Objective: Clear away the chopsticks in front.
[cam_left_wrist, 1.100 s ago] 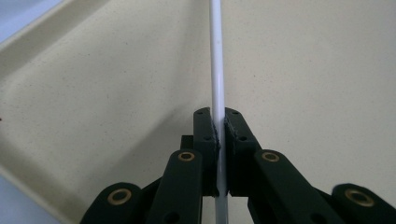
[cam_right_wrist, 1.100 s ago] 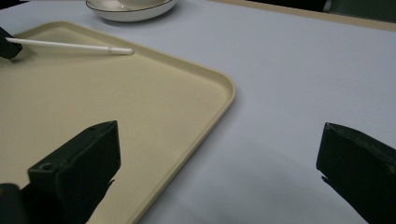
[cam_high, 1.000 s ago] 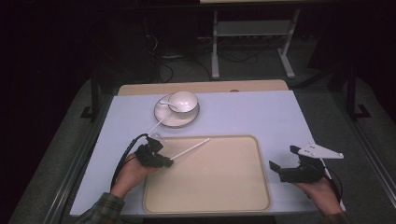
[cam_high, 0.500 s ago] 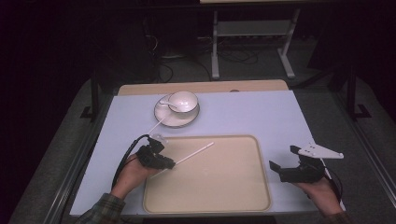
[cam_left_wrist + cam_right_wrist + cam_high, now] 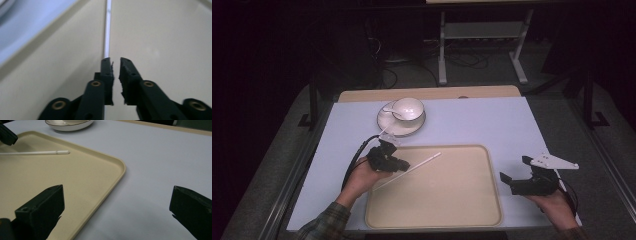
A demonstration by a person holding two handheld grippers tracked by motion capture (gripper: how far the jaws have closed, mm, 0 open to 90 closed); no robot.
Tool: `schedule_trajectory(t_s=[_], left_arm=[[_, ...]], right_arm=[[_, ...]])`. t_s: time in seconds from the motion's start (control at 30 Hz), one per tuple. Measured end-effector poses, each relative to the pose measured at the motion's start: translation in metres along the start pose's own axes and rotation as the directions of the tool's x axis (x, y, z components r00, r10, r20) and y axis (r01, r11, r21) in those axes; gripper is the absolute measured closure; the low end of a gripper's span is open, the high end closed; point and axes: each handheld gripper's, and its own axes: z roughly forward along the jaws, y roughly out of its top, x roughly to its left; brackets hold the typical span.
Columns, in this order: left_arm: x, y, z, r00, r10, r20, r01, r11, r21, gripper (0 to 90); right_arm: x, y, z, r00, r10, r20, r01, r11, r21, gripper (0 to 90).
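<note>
The left gripper jaws have just been closing and are almost shut, and the right gripper jaws are wide open with nothing in them.

The big pale blue table top holds a flat beige plastic tray, with a round white saucer and a white cup behind it. The thin white stick is over the left part of the tray. In the left gripper view it runs along under the left jaw, not through the small gap. I cannot tell if it is pinched. I think the job now is to get a good hold on the stick. Line the gap up right over the stick first. Then squeeze gently near its middle, so it does not tip or slip. The right hand sits beside the tray and can wait there.
</note>
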Motion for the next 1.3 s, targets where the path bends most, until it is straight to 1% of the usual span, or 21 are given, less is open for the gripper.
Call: schedule_trajectory(t_s=[0.03,0.07,0.1,0.17,0.27,0.3,0.33,0.47,0.53,0.57,0.6,0.73,0.77,0.8,0.9,0.97,1.0,1.07,1.1,1.23,1.3], left_arm=[[0.0,0.0,0.0,1.0,0.0,0.0,0.0,1.0,0.0,87.6],[0.0,0.006,0.002,0.9998,0.013,0.012,-0.013,0.9998,-0.013,89.7],[0.0,0.008,0.004,0.9997,0.022,0.013,-0.022,0.9996,-0.017,89.8],[0.0,0.011,0.005,0.9995,0.024,0.019,-0.024,0.9995,-0.019,89.9],[0.0,0.022,0.013,0.999,0.039,0.021,-0.038,0.9988,-0.031,89.9],[0.0,0.022,0.013,0.999,0.039,0.021,-0.038,0.9988,-0.031,89.9],[0.0,0.027,0.017,0.9986,0.049,0.019,-0.048,0.9981,-0.037,89.9],[0.001,0.034,0.023,0.9984,0.056,0.011,-0.056,0.9978,-0.035,89.9],[0.001,0.041,0.031,0.9976,0.067,0.016,-0.066,0.9974,-0.029,89.9],[0.001,0.041,0.031,0.9976,0.067,0.016,-0.066,0.9974,-0.029,89.9],[0.0,0.047,0.037,0.9969,0.075,0.023,-0.075,0.997,-0.023,89.9],[-0.003,0.057,0.052,0.9951,0.096,0.024,-0.096,0.9953,-0.011,89.9],[-0.003,0.057,0.052,0.9951,0.096,0.024,-0.096,0.9953,-0.011,89.9],[-0.004,0.062,0.059,0.994,0.107,0.023,-0.107,0.9943,0.0,89.9],[-0.005,0.068,0.07,0.9928,0.117,0.026,-0.117,0.993,0.015,89.9],[-0.005,0.07,0.073,0.9926,0.12,0.022,-0.12,0.9925,0.022,89.9],[-0.006,0.073,0.08,0.992,0.125,0.015,-0.126,0.9915,0.032,89.9],[-0.007,0.074,0.083,0.9916,0.128,0.016,-0.129,0.991,0.036,89.9],[-0.008,0.076,0.087,0.9906,0.136,0.011,-0.136,0.9896,0.045,89.9],[-0.007,0.077,0.092,0.9907,0.136,-0.003,-0.136,0.9892,0.055,89.9],[-0.003,0.076,0.095,0.9918,0.127,-0.013,-0.126,0.9905,0.055,89.9]], right_arm=[[0.0,0.0,0.0,1.0,-0.001,-0.001,0.001,1.0,-0.001,0.0],[0.0,0.0,0.0,1.0,-0.003,-0.001,0.003,1.0,-0.002,0.0],[0.0,0.0,0.0,1.0,-0.004,-0.001,0.004,1.0,-0.002,0.0],[0.0,0.0,-0.001,1.0,-0.001,0.0,0.001,1.0,-0.002,0.0],[-0.001,0.0,-0.003,1.0,0.008,0.002,-0.008,1.0,-0.007,0.0],[-0.001,0.0,-0.003,1.0,0.008,0.002,-0.008,1.0,-0.009,0.0],[-0.001,0.0,-0.002,1.0,0.007,0.002,-0.007,1.0,-0.008,0.0],[0.0,0.0,-0.002,1.0,0.008,0.0,-0.008,1.0,-0.009,0.0],[-0.001,0.0,-0.003,1.0,0.007,0.0,-0.007,1.0,-0.009,0.0],[-0.001,0.0,-0.003,1.0,0.007,0.0,-0.007,1.0,-0.009,0.0],[-0.001,-0.001,-0.003,1.0,0.009,0.001,-0.009,1.0,-0.01,0.0],[-0.001,0.0,-0.003,0.9999,0.01,-0.001,-0.01,1.0,-0.012,0.0],[-0.001,0.0,-0.003,1.0,0.01,-0.001,-0.01,1.0,-0.011,0.0],[-0.001,0.0,-0.002,1.0,0.01,-0.002,-0.01,1.0,-0.012,0.0],[-0.001,0.0,-0.002,0.9999,0.011,-0.004,-0.011,1.0,-0.013,0.0],[-0.002,0.0,-0.003,0.9999,0.012,-0.004,-0.012,1.0,-0.014,0.0],[-0.002,0.0,-0.003,0.9999,0.013,-0.003,-0.013,1.0,-0.015,0.0],[-0.002,0.0,-0.003,0.9999,0.014,-0.005,-0.014,1.0,-0.017,0.0],[-0.002,0.0,-0.003,0.9999,0.014,-0.006,-0.015,1.0,-0.015,0.0],[-0.001,0.0,-0.003,0.9999,0.013,-0.008,-0.013,1.0,-0.017,0.0],[-0.001,0.0,-0.004,0.9999,0.015,-0.005,-0.015,1.0,-0.018,0.0]])
